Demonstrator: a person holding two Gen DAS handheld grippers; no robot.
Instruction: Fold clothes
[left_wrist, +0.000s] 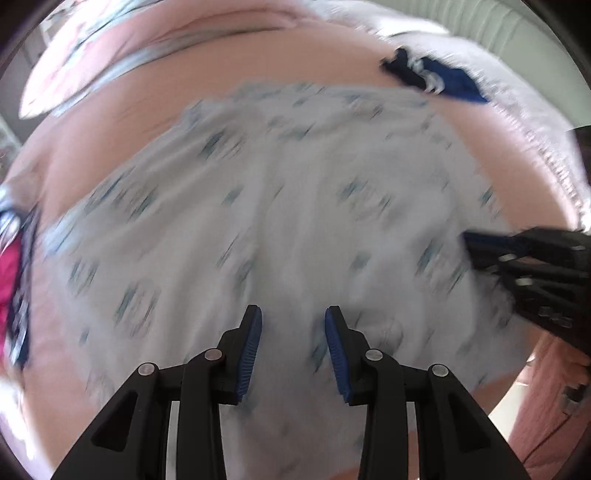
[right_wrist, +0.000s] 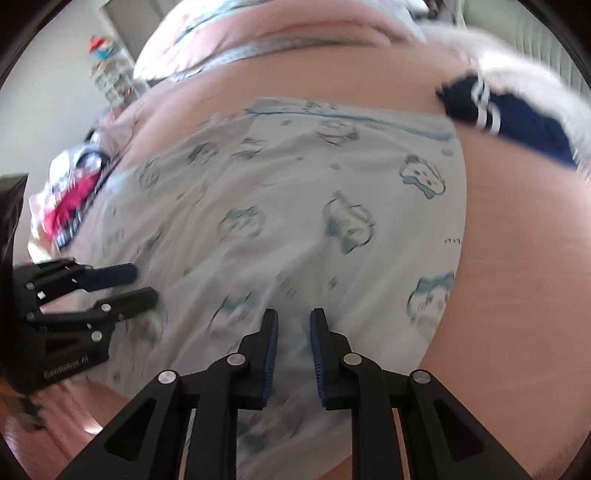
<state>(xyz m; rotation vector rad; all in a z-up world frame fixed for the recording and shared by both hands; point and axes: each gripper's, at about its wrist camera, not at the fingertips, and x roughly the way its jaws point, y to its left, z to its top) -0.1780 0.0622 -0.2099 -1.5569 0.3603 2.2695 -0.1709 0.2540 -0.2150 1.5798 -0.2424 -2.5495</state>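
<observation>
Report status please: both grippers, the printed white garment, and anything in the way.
Left gripper open, right gripper open, both empty above the cloth. White printed garment flat on pink bed. Navy garment beside its far corner, not blocking.

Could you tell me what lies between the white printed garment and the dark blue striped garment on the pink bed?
Only bare pink bed sheet separates the white printed garment from the dark blue striped garment, clearest in the right wrist view.

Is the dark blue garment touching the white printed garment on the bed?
Touching, it seems. In the right wrist view the dark blue garment overlaps the far right corner of the white printed garment with no pink sheet showing between them.
</observation>
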